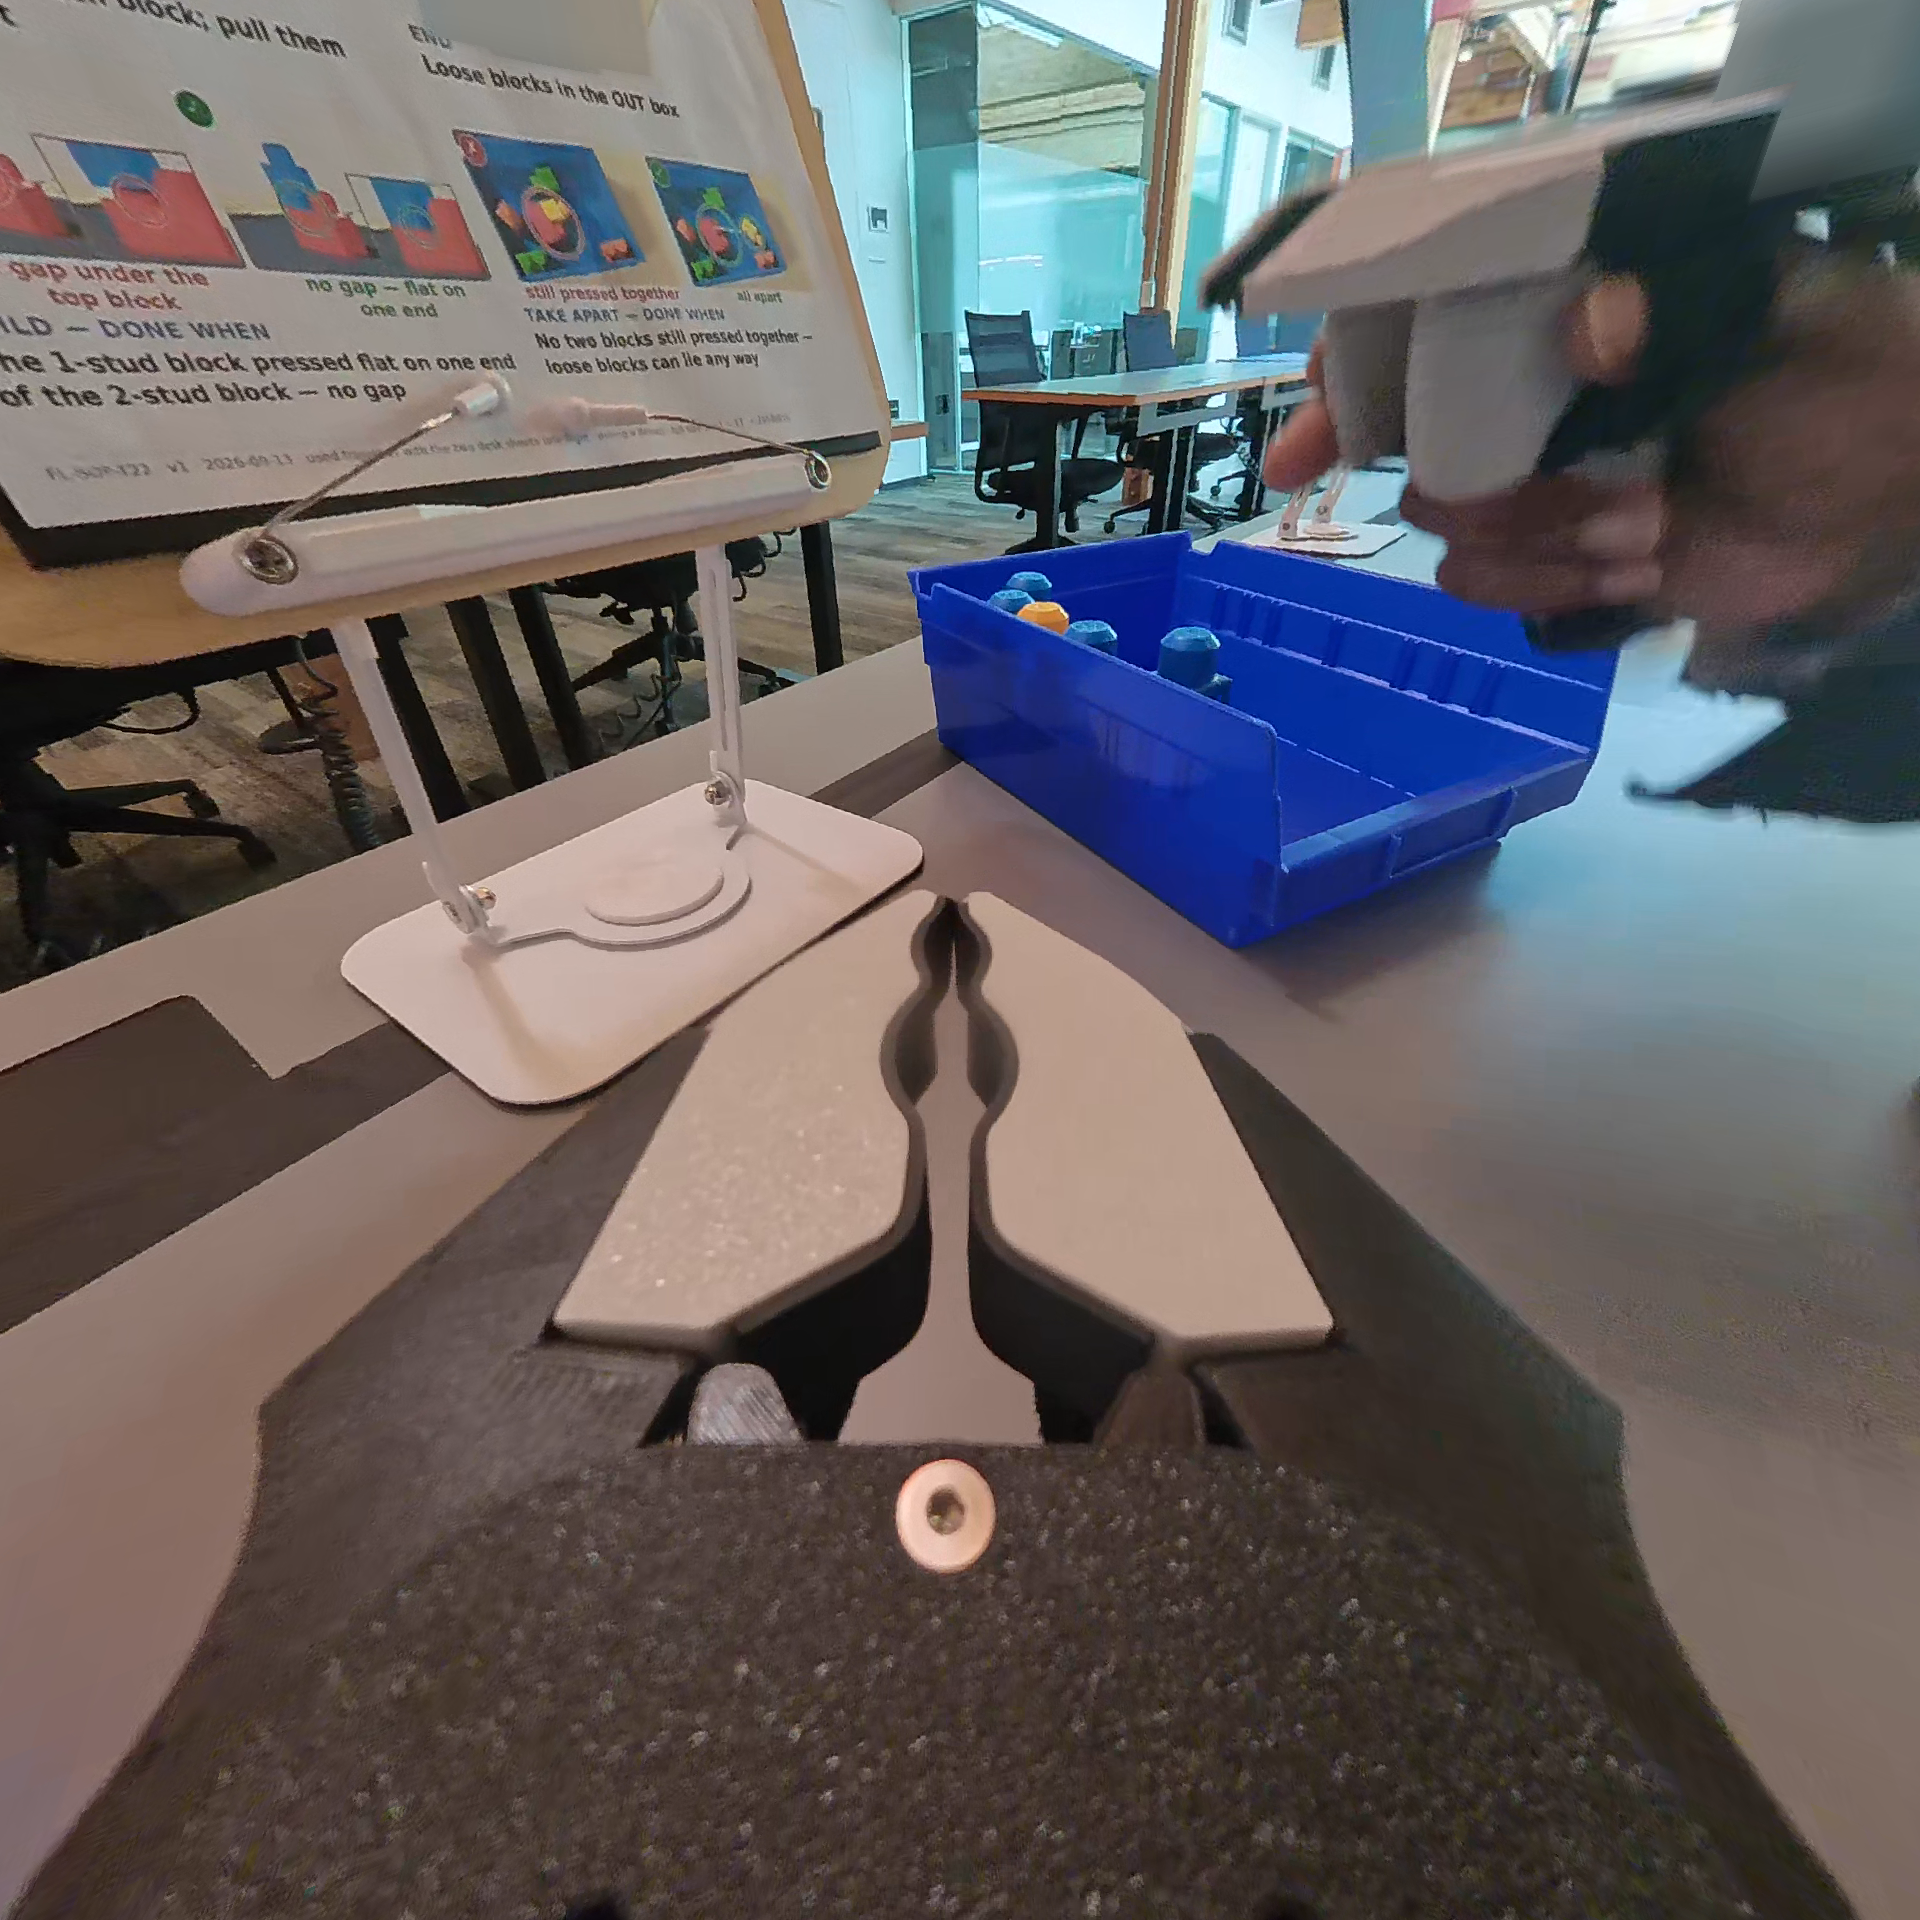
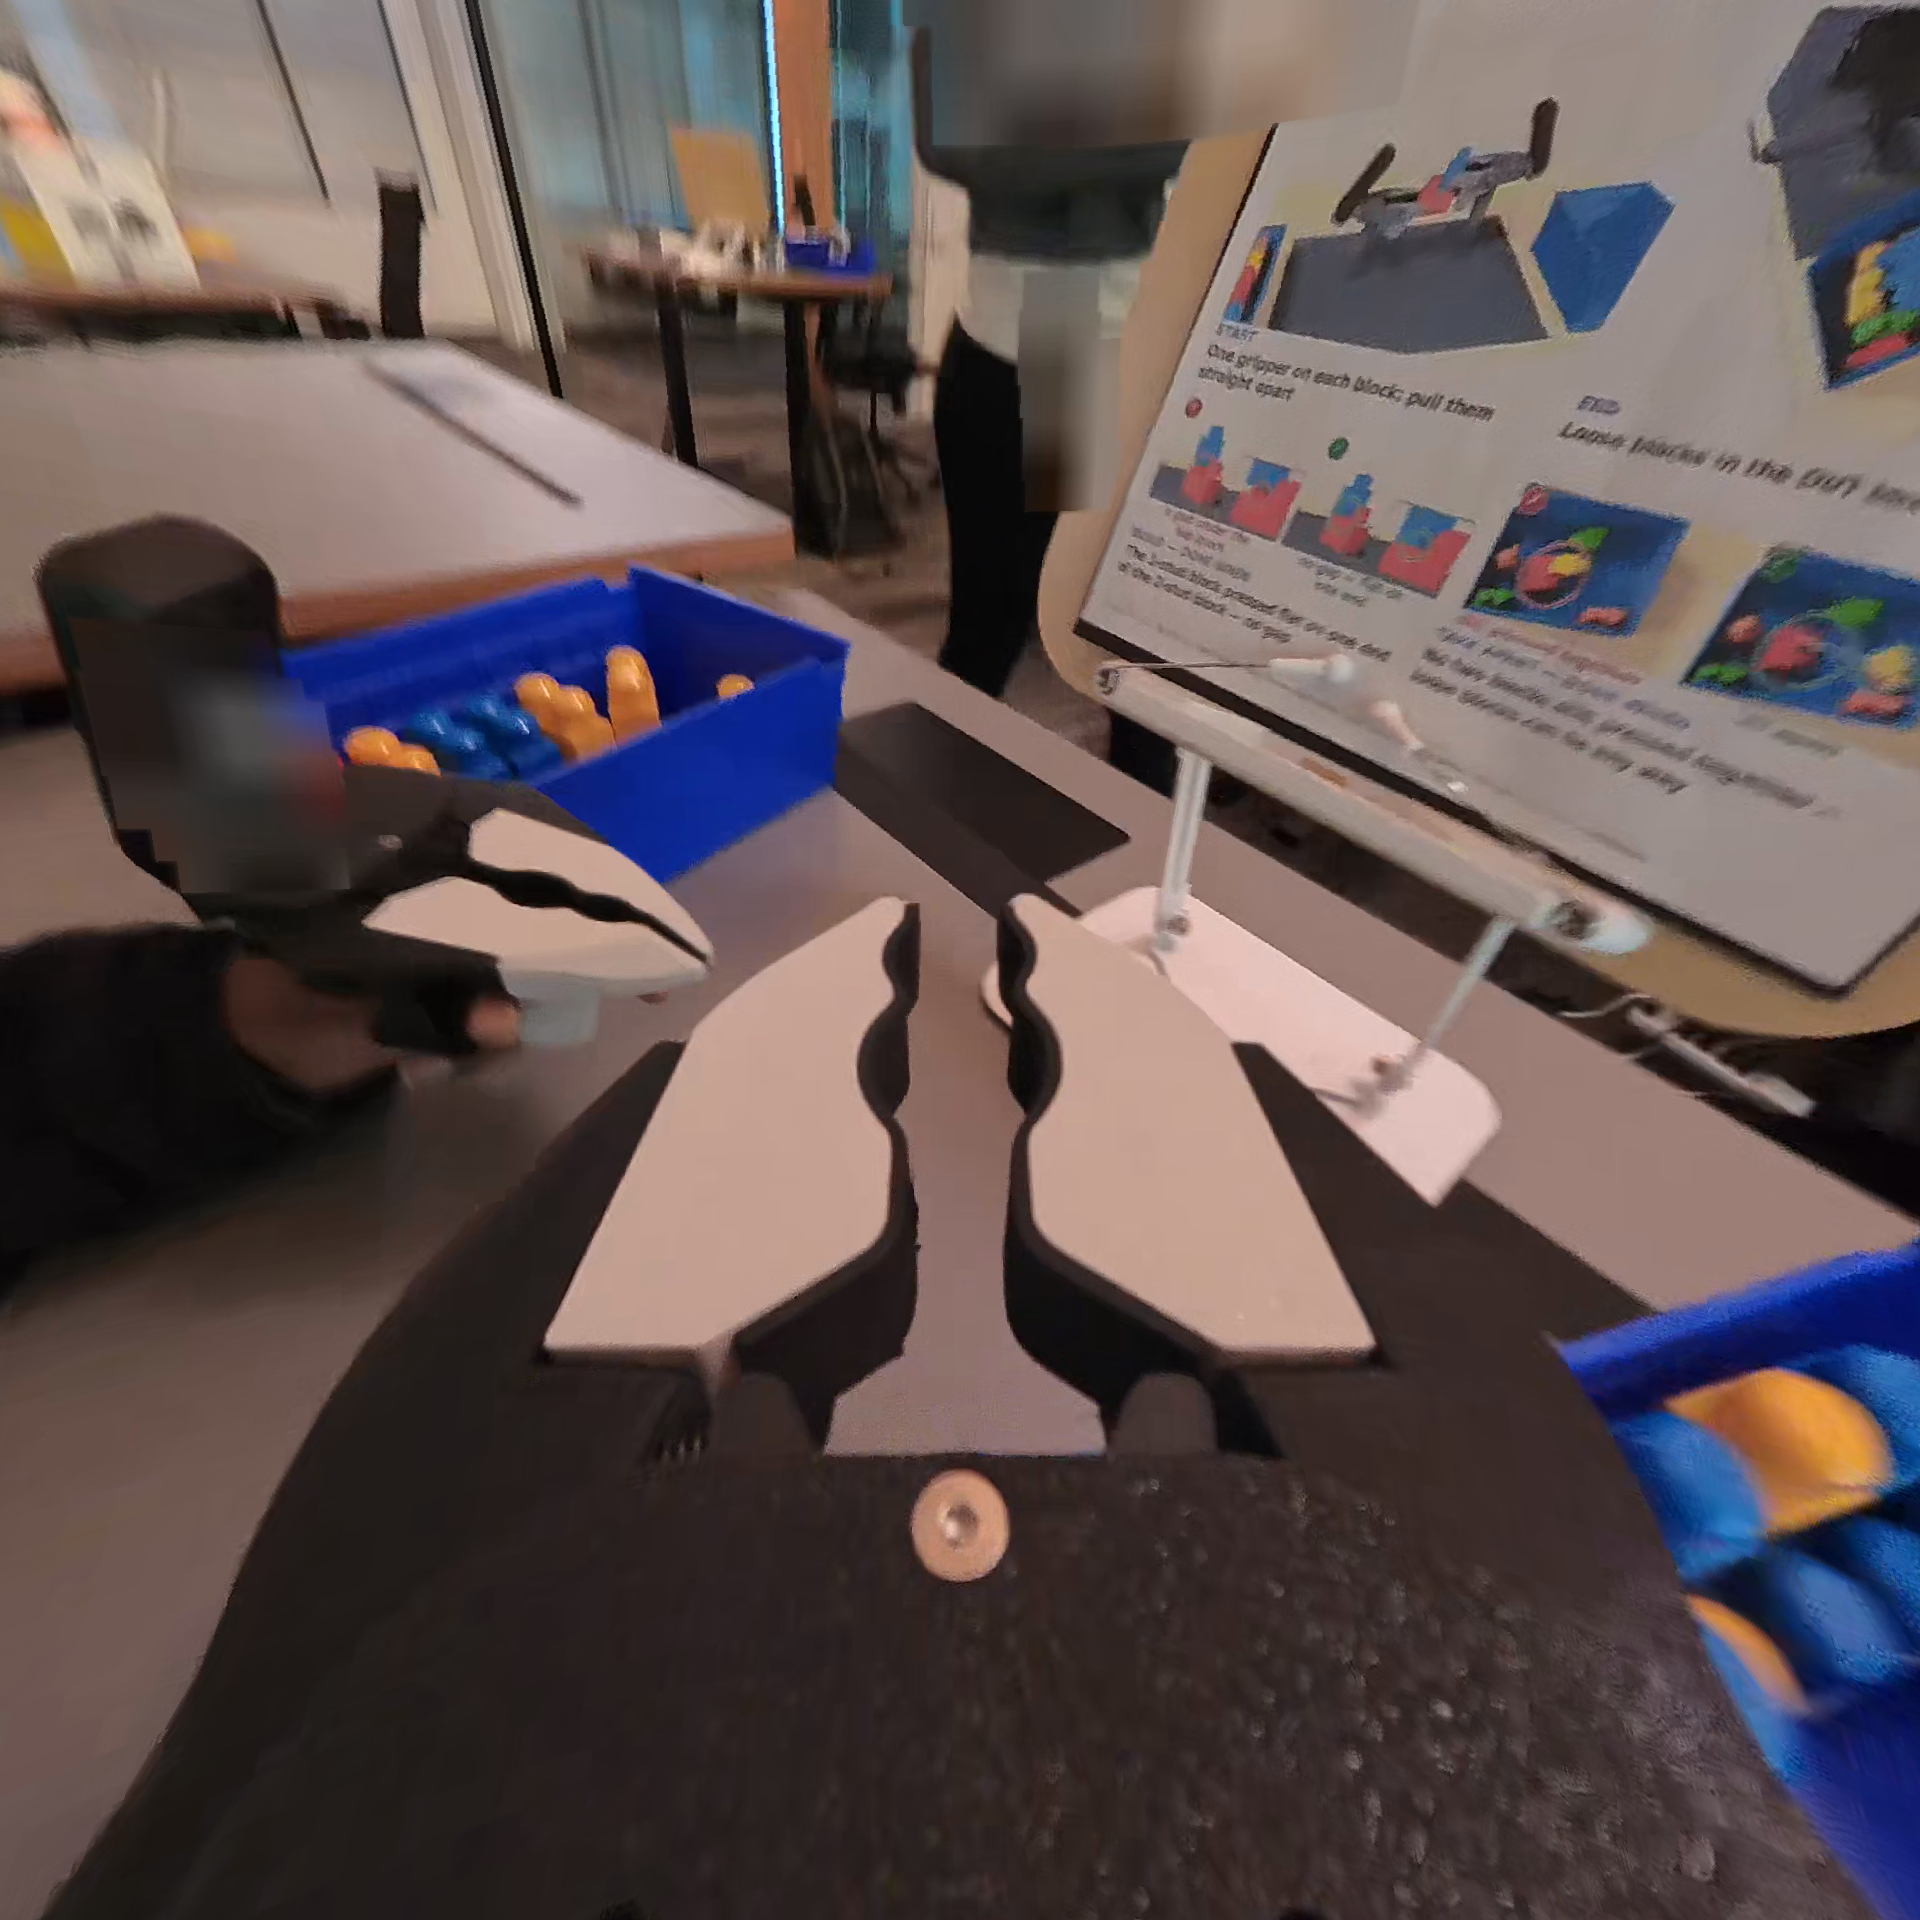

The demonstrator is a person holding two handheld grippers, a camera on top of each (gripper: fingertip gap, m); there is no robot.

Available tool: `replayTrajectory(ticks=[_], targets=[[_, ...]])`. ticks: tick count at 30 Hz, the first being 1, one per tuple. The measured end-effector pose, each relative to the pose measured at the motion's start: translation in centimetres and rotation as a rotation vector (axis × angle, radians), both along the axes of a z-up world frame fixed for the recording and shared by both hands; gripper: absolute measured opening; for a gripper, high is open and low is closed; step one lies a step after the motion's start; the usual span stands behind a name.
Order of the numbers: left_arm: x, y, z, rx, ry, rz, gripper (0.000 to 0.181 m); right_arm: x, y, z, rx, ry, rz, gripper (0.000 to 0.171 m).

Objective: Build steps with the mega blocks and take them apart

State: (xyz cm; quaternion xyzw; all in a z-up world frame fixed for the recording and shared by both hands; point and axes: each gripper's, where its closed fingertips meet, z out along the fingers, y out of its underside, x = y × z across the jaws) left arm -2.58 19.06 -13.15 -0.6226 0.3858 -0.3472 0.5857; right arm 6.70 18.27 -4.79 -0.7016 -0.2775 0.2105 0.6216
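- Two grippers were over a grey table (image 1: 1558, 1039), and neither one held a block.
- The left gripper (image 1: 951, 914) was low above the table with its grey fingers (image 1: 790, 1143) pressed almost together — only a thin wavy crack showed between them, and nothing was in it.
- The right gripper (image 2: 958, 914) had its fingers (image 2: 1143, 1164) a little apart, with bare table showing in the gap and nothing between them.
- In the left wrist view the right gripper (image 1: 1226, 275) was up in the air on the far right, blurry, held by a gloved hand (image 1: 1662, 499) above the blue bin (image 1: 1143, 790).
- That blue bin sat on the far right of the table, and a few blue blocks (image 1: 1190, 655) and one orange block (image 1: 1042, 616) stood in its far left corner.
- In the right wrist view another blue bin (image 2: 727, 769) was far on the left, behind the left gripper (image 2: 701, 951), with many orange and blue blocks (image 2: 566, 712) in it.
- A third patch of blue bin (image 2: 1714, 1361) with blue and orange blocks showed near the right edge — very blurry.
- A picture sheet (image 1: 312, 260) leaned on a white stand (image 1: 623, 935) on the table, just beside the left gripper's tips.
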Motion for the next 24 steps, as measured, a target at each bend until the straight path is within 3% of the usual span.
replayTrajectory(ticks=[6,11,15,21,24], targets=[[-0.4,0.3,0.3,0.005,-0.015,0.017,0.0,-1.2,-1.3,-3.7,0.078,0.19,-0.119,0.0],[-0.7,0.5,0.7,0.03,-0.026,0.041,0.0,-0.7,-1.1,-6.2,0.099,0.15,-0.164,0.0],[-1.7,0.9,3.5,0.067,-0.07,0.091,0.0,-0.5,-1.0,-6.3,0.107,0.147,-0.161,0.0],[-9.6,5.3,10.0,0.081,-0.105,0.368,0.003,-0.7,-1.3,-6.4,0.111,0.137,-0.14,0.0],[-15.1,9.7,10.3,-0.008,-0.045,0.513,0.016,-0.9,-1.4,-6.3,0.113,0.132,-0.129,0.0]])
